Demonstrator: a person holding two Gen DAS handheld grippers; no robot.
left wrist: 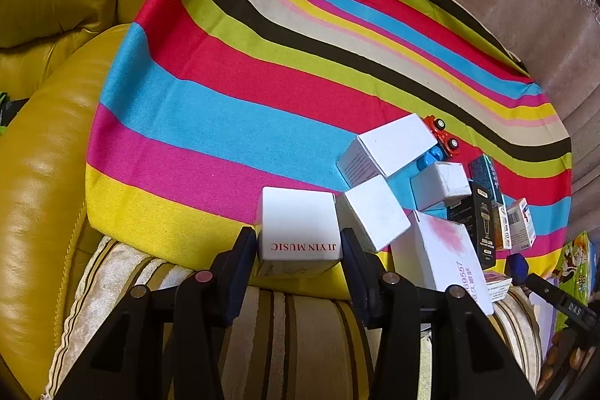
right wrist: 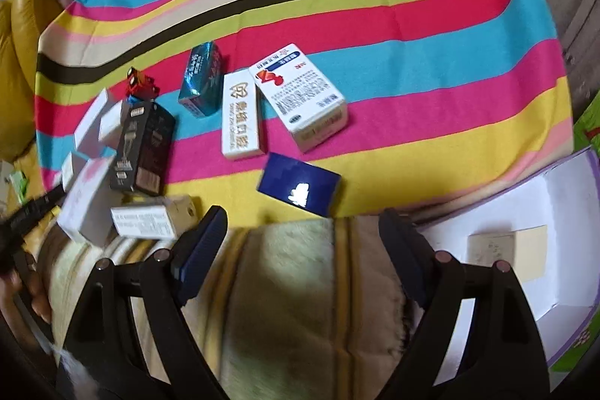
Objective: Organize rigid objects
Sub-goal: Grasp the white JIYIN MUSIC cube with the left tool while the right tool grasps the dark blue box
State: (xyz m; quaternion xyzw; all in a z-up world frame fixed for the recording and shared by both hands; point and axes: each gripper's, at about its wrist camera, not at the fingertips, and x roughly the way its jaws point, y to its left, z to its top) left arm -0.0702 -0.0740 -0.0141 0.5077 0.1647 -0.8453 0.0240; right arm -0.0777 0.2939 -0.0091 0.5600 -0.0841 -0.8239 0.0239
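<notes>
At the bottom centre of the left wrist view, the left hand-held gripper (left wrist: 299,252) clamps a white box (left wrist: 299,231) at the near edge of a striped cloth (left wrist: 225,92). In the right wrist view, the right hand-held gripper (right wrist: 303,242) gapes empty just below a blue box (right wrist: 299,189).

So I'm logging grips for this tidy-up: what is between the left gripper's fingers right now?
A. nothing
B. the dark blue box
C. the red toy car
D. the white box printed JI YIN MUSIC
D: in the left wrist view the left gripper has its pads pressed on both sides of the white box printed JI YIN MUSIC, at the near edge of the striped cloth.
</notes>
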